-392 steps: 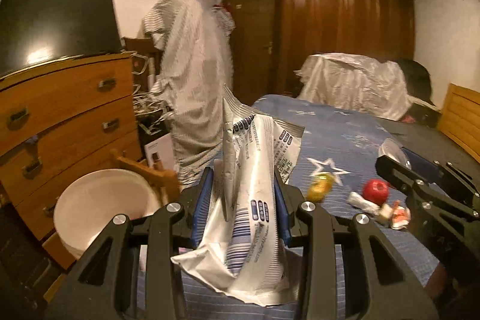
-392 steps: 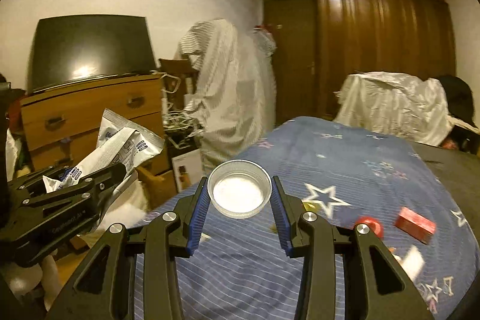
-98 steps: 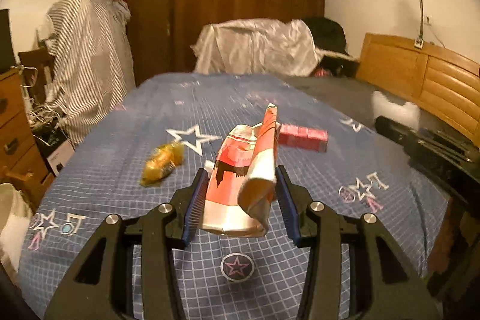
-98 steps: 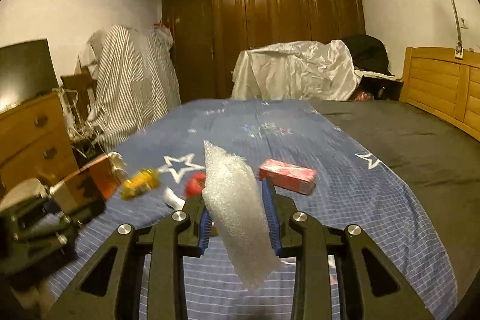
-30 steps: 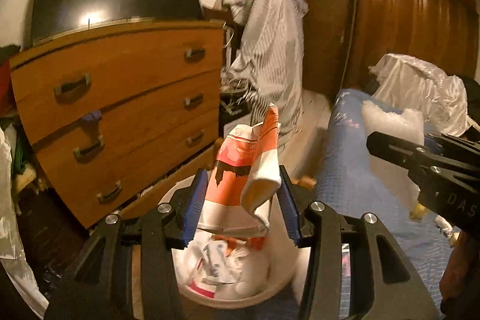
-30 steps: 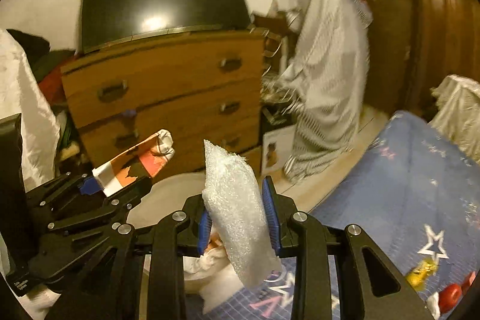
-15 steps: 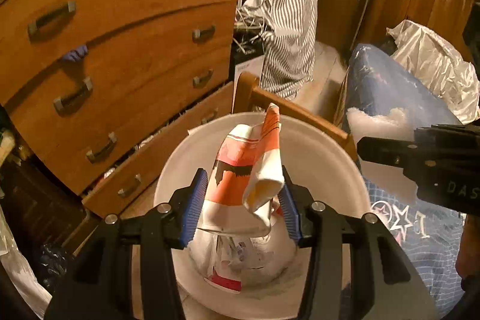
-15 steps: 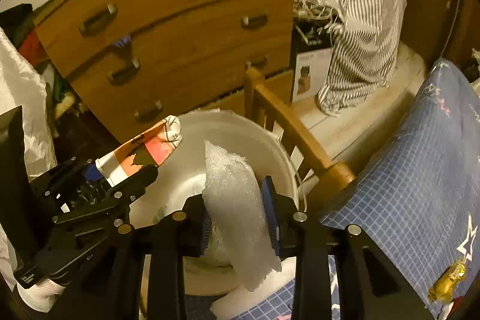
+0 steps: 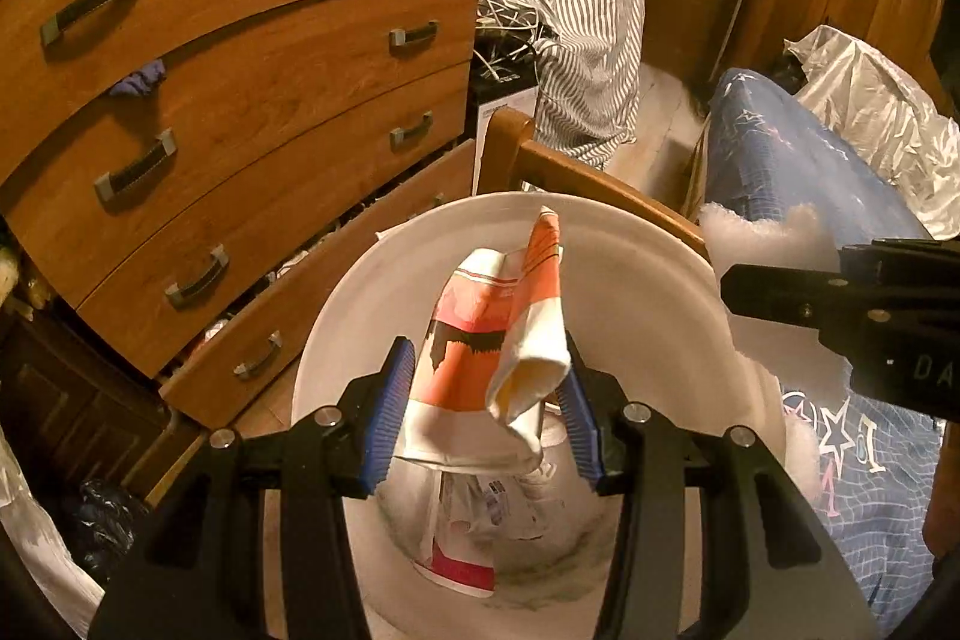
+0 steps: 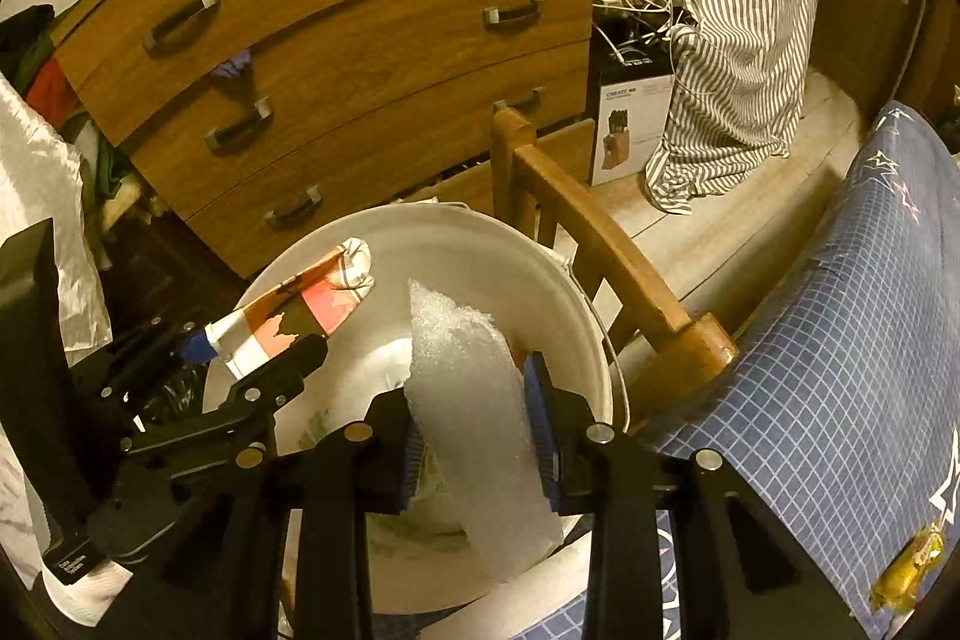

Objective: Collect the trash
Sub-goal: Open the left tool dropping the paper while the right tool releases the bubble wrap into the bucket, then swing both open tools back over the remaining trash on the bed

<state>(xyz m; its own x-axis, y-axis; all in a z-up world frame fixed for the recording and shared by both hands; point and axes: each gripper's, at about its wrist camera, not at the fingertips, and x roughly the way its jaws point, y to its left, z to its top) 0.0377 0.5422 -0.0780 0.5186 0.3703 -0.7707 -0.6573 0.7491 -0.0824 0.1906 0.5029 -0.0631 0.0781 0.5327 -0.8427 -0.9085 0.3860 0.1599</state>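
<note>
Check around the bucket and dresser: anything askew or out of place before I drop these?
Two things. A scrap of purple cloth sticks out of the dresser between two upper drawers, and the bottom drawer is partly pulled out. A yellow wrapper lies on the bed, uncollected.

Crumpled wrapper held over the white bucket

The left hand-held gripper clamps a crumpled orange, white and black paper wrapper between its blue pads, above the round white plastic bucket, where more wrappers lie at the bottom. At right, the black right hand-held gripper holds a clear bubble-wrap piece by the rim, beside the blue star-patterned bedspread. A brown wooden chest of drawers stands behind.
</note>
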